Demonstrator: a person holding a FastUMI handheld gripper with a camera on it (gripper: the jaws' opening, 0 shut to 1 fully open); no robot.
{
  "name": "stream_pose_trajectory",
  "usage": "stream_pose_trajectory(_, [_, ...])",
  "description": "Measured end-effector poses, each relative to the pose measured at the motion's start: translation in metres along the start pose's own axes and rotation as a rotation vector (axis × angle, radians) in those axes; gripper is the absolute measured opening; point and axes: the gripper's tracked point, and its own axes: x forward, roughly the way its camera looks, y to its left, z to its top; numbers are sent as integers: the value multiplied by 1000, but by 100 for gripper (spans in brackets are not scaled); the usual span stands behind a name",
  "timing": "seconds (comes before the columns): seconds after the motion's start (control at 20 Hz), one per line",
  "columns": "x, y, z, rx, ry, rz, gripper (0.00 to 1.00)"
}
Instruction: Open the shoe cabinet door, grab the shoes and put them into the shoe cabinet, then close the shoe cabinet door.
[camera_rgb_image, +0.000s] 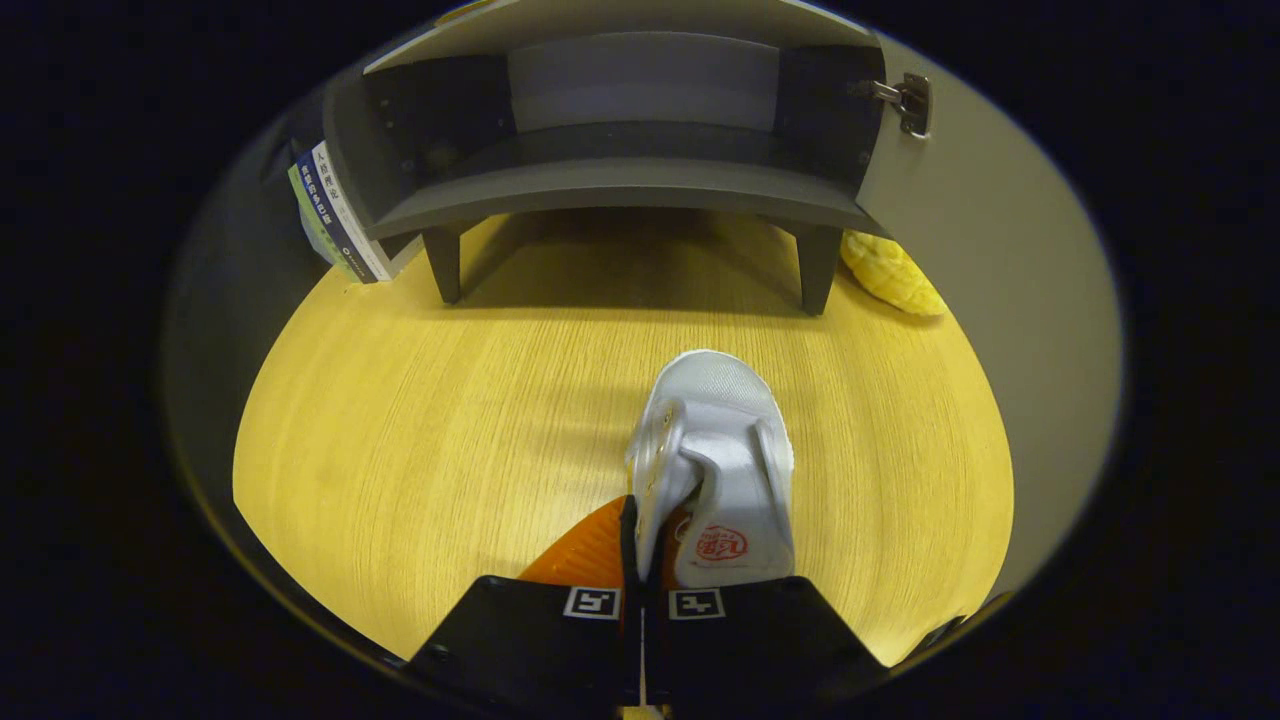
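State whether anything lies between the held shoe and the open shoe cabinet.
Nothing visible does. The hand-held gripper is shut on the shoe; only bare wooden floor lies ahead to the shoe cabinet, its door open.

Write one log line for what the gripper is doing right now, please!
stage: carrying shoe to cabinet | gripper: shut on white shoe side wall | cabinet door: open | shoe cabinet: ahead, shelf bare | shoe: toe toward cabinet

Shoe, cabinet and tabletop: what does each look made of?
Shoe, pinched by the gripper: white mesh-like fabric toe, smoother synthetic panels, probably. Shoe cabinet: matte dark board, likely laminate, with a metal hinge. Tabletop: light wood-grain, satin; veneer or laminate, unclear.
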Motion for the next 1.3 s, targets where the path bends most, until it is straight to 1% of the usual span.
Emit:
stream_pose_trajectory(0.2, [-33,2,15,30,-59,7,3])
stream_pose_trajectory(0.3, [-58,3,31,36,-119,13,3])
stream_pose_trajectory(0.4, [-89,7,51,21,-203,1,3])
stream_pose_trajectory(0.6, [-153,16,94,-21,-357,10,3])
stream_pose_trajectory(0.75, [-189,21,112,-60,-419,-28,3])
stream_pose_trajectory(0.85, [-213,33,131,-64,-467,-9,3])
stream_pose_trajectory(0.95, [-231,39,150,-58,-508,1,3])
stream_pose_trajectory(1.15, [-265,43,187,-45,-569,-20,3])
stream_pose_trajectory(1.3, [-282,40,217,-44,-617,-24,3])
